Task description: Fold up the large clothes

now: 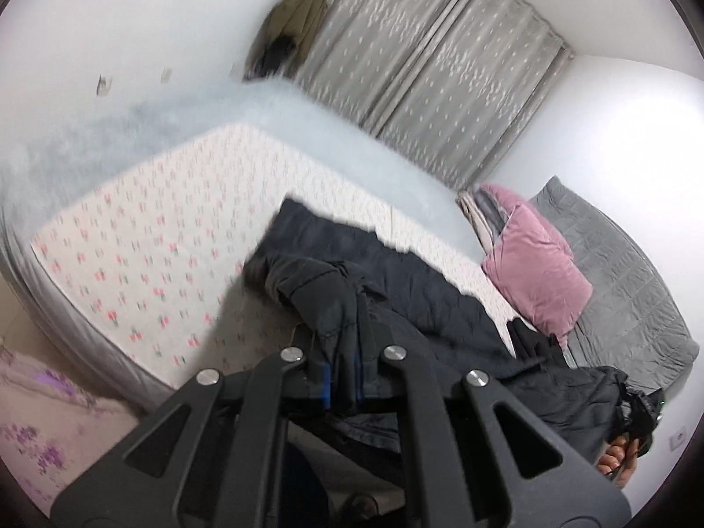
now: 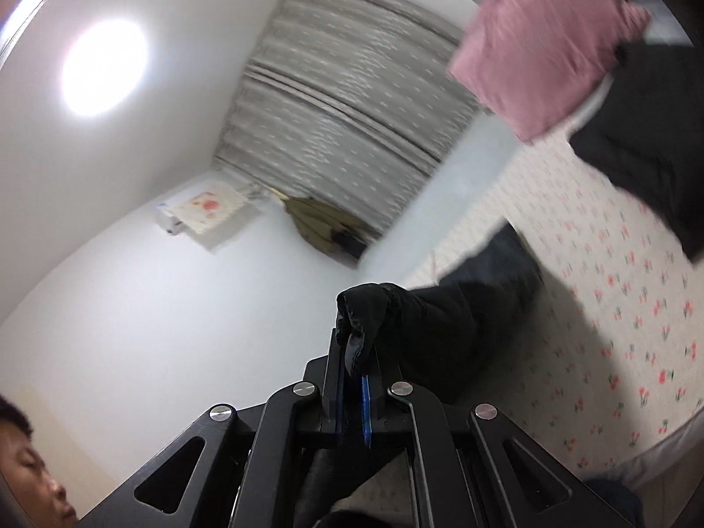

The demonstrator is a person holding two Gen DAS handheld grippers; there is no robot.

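A: Why do you hold the dark coat (image 1: 396,290) with both tools at once?

B: It is big and floppy. You have the left gripper (image 1: 341,330) pinching one bunch of cloth and the right gripper (image 2: 354,347) pinching another bit. Both sets of jaws are pressed together on the cloth, so it cannot slip out.

A: Where is the coat right now?

B: Part of it lies on the bed (image 1: 132,237), on the sheet with little pink flowers. The part you hold is lifted off the sheet. In the right view the cloth hangs from your jaws and runs back down to the bed.

A: Why lift it up at all?

B: I think you lift it so the coat can hang straight and lose its lumps. Then you can lay it flat and fold it. That is my guess, the folding looks like it has only just begun.

A: What is near it?

B: A pink pillow (image 1: 537,264) sits just beside the far end of the coat, and a gray blanket (image 1: 625,290) lies past the pillow. You may want to keep the coat away from the pillow when you lay it down
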